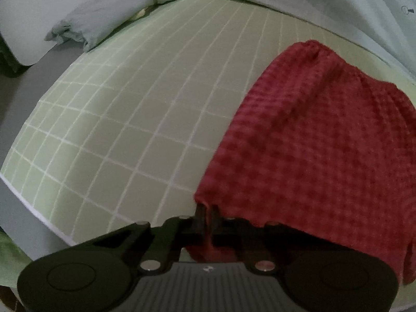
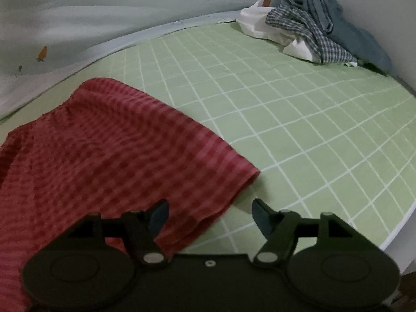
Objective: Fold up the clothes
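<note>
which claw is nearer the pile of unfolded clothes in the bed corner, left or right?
Right. The right claw hangs open over the near edge of the red checked cloth, with the clothes pile ahead. The left claw is shut on that cloth; its view shows no pile.

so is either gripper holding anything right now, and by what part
The left gripper is shut on the near edge of the red checked cloth. The right gripper is open and holds nothing.

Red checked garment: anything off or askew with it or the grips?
One thing: only the left gripper is shut on the red checked garment, at its near edge. The right gripper is open, its near corner loose on the green grid sheet. Unfolded clothes pile sits at the far corner. No damage.
</note>
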`<state>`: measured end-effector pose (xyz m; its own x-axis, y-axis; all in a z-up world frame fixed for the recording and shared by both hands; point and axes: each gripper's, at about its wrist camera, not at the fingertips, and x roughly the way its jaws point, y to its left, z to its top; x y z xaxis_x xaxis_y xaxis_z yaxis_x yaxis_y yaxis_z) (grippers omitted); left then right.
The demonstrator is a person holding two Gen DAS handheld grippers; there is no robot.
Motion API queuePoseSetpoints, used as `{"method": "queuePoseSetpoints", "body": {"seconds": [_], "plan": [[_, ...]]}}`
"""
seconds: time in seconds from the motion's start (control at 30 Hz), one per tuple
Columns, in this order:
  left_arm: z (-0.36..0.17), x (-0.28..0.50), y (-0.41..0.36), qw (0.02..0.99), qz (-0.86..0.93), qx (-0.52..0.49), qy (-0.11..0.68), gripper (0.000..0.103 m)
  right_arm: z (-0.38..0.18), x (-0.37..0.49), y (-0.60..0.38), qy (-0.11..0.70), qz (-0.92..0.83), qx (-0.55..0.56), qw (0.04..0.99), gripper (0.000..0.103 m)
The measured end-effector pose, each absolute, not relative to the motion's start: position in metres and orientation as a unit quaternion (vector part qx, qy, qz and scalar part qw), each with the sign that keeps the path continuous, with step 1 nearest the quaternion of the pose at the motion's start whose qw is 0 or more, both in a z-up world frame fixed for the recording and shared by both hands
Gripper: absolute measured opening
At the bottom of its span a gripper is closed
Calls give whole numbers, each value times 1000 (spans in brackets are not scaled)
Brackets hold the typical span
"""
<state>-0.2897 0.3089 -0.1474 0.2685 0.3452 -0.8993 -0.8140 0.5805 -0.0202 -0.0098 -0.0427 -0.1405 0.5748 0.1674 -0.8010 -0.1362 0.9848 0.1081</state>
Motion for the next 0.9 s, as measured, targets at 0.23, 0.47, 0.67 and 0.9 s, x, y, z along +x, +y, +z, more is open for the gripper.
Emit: {"method": "queuePoseSetpoints", "body": {"seconds": [0.23, 0.47, 0.67, 0.9], "plan": [[-117, -219, 270, 801, 330, -234, 440, 0, -129, 0, -66, 455, 99, 27, 884, 78], [-93, -118, 178, 867, 179, -185, 428, 0, -121, 15, -110, 457, 94, 45, 884, 78], [-96, -81, 115, 882, 79, -157, 438, 28, -124, 20, -130, 457, 101, 50, 882, 80], [-112, -111, 127, 849, 161, -189, 467, 64, -124, 26, -110, 452, 163, 15, 877, 96]]}}
